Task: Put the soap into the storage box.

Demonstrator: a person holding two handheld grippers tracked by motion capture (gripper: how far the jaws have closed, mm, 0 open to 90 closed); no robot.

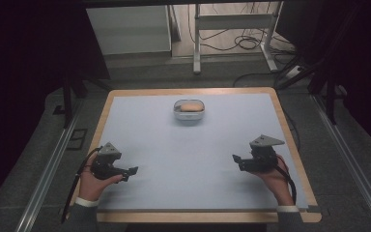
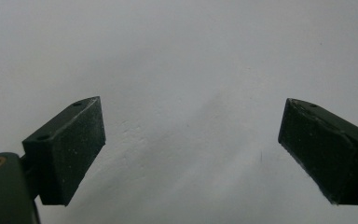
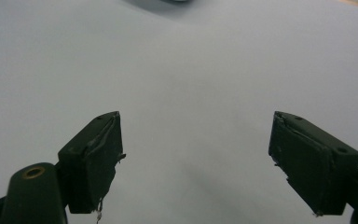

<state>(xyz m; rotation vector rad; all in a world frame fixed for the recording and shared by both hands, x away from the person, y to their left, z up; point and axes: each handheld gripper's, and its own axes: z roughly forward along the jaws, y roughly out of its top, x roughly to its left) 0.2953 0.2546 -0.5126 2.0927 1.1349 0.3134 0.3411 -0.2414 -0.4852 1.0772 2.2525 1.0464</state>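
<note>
A small clear container [image 1: 188,110] with a tan, bun-like piece [image 1: 190,107] lying inside it sits alone toward the far middle of the pale blue mat [image 1: 188,159], well apart from both hands, where either arm could reach it from its own side. The left gripper [image 1: 134,170] rests low at the near left of the mat, its tips pointing inward across the surface; in the left gripper view its two black jaws stand wide apart with nothing but bare mat between them. The right gripper [image 1: 235,159] sits at the near right, mirrored, also aimed toward the centre, and in the right gripper view its jaws are likewise spread wide and empty (one pad's covering looks frayed at the edge), with a dark sliver at the top edge of that view that may be the container's shadow. Both hands cup the tools from below, which keeps the jaws level and close to the mat. Judging by this, no grasp has begun; the open, empty jaws suit an approach toward the container.
</note>
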